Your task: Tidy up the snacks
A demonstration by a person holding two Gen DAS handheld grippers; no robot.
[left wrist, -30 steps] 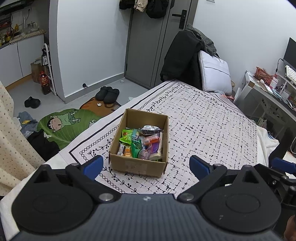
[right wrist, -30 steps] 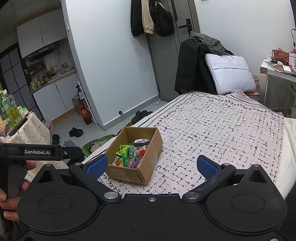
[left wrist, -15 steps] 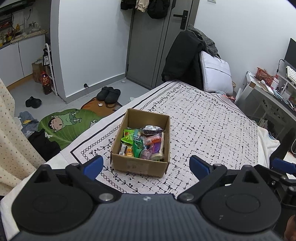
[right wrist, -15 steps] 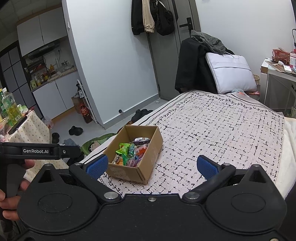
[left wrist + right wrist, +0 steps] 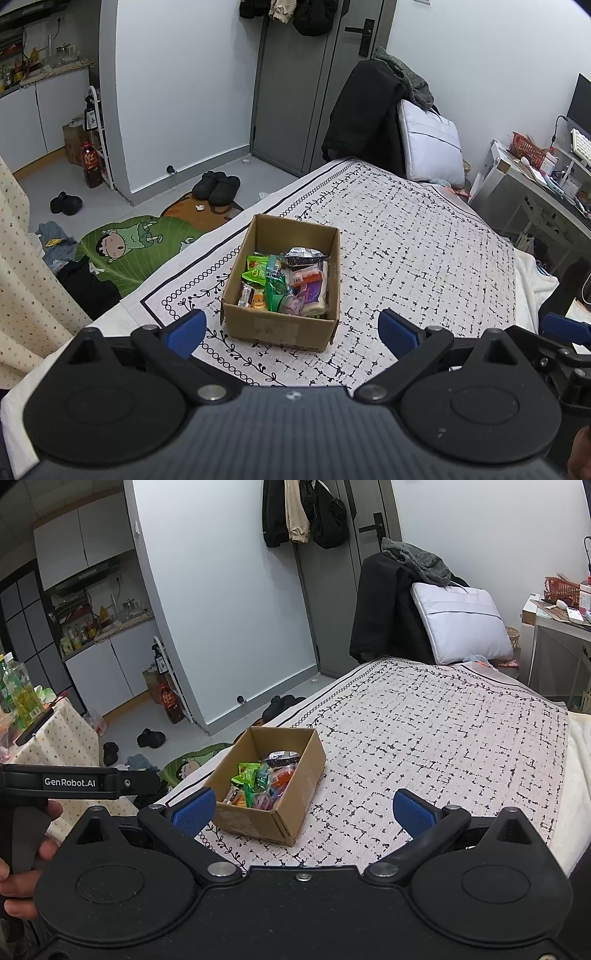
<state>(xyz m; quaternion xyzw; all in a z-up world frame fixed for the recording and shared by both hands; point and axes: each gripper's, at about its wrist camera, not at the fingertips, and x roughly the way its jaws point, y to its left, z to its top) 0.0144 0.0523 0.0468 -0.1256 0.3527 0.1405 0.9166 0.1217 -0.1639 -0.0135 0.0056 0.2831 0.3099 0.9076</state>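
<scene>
A cardboard box (image 5: 280, 295) of snacks (image 5: 284, 284) is set on the bed (image 5: 424, 258). Both the left gripper (image 5: 291, 332) and right gripper (image 5: 303, 810) are held short of it, jaws spread wide and empty, box seen between them.

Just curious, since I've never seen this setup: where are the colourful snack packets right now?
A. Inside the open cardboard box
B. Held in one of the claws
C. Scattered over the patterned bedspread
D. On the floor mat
A: the snack packets all lie inside the open cardboard box on the bedspread, while both the left claw and the right claw are open and hold nothing.
</scene>
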